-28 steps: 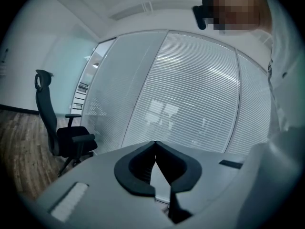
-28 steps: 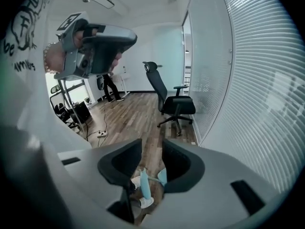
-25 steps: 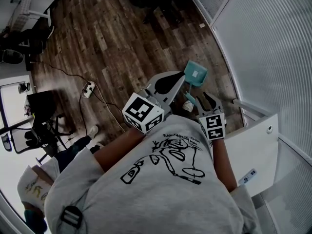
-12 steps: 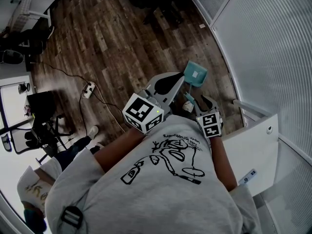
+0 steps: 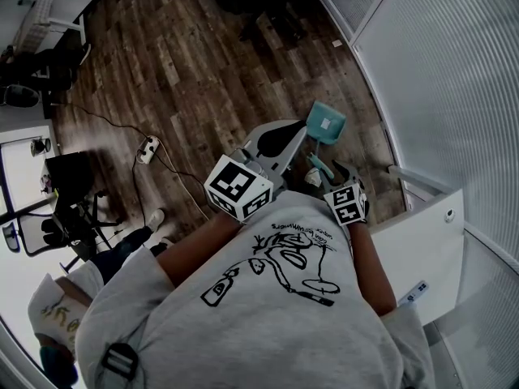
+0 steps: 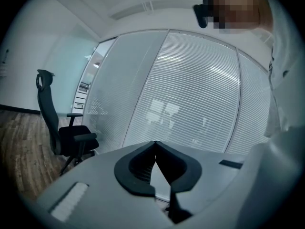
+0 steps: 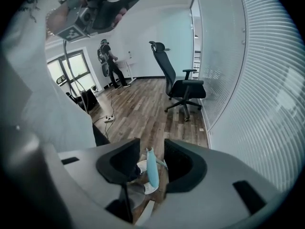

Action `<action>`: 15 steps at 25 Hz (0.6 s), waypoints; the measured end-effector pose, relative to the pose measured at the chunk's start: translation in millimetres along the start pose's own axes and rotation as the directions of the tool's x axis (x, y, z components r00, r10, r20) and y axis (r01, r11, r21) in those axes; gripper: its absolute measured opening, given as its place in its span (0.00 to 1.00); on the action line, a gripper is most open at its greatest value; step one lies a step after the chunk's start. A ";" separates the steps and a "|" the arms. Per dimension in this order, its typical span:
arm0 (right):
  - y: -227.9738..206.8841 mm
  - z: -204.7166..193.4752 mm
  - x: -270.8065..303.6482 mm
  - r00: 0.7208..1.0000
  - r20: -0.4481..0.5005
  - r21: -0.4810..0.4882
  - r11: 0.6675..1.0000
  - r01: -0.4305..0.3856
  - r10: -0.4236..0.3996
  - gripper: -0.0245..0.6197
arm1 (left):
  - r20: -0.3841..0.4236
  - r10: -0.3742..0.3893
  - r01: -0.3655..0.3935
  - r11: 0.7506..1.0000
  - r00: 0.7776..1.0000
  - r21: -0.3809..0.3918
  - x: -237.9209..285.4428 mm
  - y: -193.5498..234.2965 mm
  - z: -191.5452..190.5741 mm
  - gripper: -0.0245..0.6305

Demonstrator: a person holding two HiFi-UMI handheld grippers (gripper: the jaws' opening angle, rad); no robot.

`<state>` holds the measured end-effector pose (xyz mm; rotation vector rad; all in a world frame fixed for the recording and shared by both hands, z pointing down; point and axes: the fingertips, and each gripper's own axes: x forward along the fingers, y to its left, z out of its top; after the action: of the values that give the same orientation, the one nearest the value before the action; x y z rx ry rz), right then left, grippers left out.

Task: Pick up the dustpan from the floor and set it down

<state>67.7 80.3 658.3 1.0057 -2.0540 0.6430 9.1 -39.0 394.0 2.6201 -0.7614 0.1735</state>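
The teal dustpan lies low over the wooden floor near the glass wall, its handle running back toward me. In the right gripper view the handle stands between the jaws with a gap on both sides. My right gripper is open; its jaws have just been opening around the handle. My left gripper hangs higher and to the left with its tips together, nothing between them, pointing at the blinds.
A glass wall with blinds curves along the right. A white panel stands close to my right arm. A black office chair is by the wall, and a power strip with a cable is on the floor at left. A white shoe is beside the handle.
My right gripper has sunk toward the floor and shifted a little left in the head view. The dustpan has stayed about where it was. The left gripper has not moved.
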 end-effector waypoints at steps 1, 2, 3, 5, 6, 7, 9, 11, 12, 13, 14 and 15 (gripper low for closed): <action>0.9 -1.6 1.9 1.000 -0.010 -0.007 1.000 -0.003 0.003 0.23 | 0.000 -0.001 0.001 1.000 1.000 0.000 0.2 0.0 -0.3 0.04; 2.1 -3.7 3.8 1.000 -0.019 -0.013 1.000 -0.006 0.006 0.24 | 0.000 -0.001 0.001 1.000 1.000 0.000 0.2 -0.2 -0.9 0.04; 3.5 -5.8 5.8 1.000 -0.026 -0.020 1.000 -0.010 0.009 0.24 | 0.000 -0.001 0.001 1.000 1.000 0.001 -0.1 -0.5 -1.4 0.04; 6.6 -9.7 10.4 0.999 -0.036 -0.027 0.999 -0.017 0.016 0.24 | 0.000 -0.001 0.001 1.000 1.000 0.002 -1.1 -0.3 -2.1 0.04; 8.0 -11.4 12.9 0.999 -0.042 -0.029 0.999 -0.022 0.021 0.24 | 0.001 -0.001 0.001 1.000 1.000 0.002 -1.7 0.0 -2.1 0.04; 9.4 -13.0 15.3 0.999 -0.048 -0.032 0.999 -0.027 0.025 0.24 | 0.001 -0.001 0.001 1.000 1.000 0.002 -2.2 0.3 -2.0 0.04; 11.9 -15.8 19.6 0.998 -0.063 -0.046 0.998 -0.035 0.032 0.24 | 0.001 -0.001 0.001 1.000 1.000 0.002 -3.4 0.0 -1.4 0.04; 14.1 -17.7 24.3 0.996 -0.077 -0.060 0.997 -0.043 0.038 0.25 | 0.000 -0.002 0.002 1.000 1.000 0.001 -4.9 0.2 -0.5 0.04; 14.6 -18.5 27.2 0.996 -0.082 -0.065 0.997 -0.047 0.041 0.25 | 0.000 -0.002 0.002 1.000 1.000 0.000 -5.2 0.9 -0.1 0.04; 14.7 -19.3 30.1 0.995 -0.087 -0.069 0.996 -0.050 0.044 0.25 | -0.001 -0.002 0.002 1.000 1.000 -0.001 -5.1 1.7 -0.1 0.04; 14.8 -19.9 32.3 0.994 -0.094 -0.073 0.996 -0.053 0.046 0.25 | -0.002 -0.002 0.002 1.000 1.000 -0.002 -4.9 2.4 -0.2 0.04; 15.1 -20.8 34.4 0.994 -0.102 -0.078 0.995 -0.057 0.049 0.25 | -0.003 -0.002 0.002 1.000 1.000 -0.002 -4.9 2.8 -0.4 0.04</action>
<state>49.6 88.1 696.4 0.8586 -2.0078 0.6205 3.5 -38.6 394.2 2.6176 -0.7580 0.1755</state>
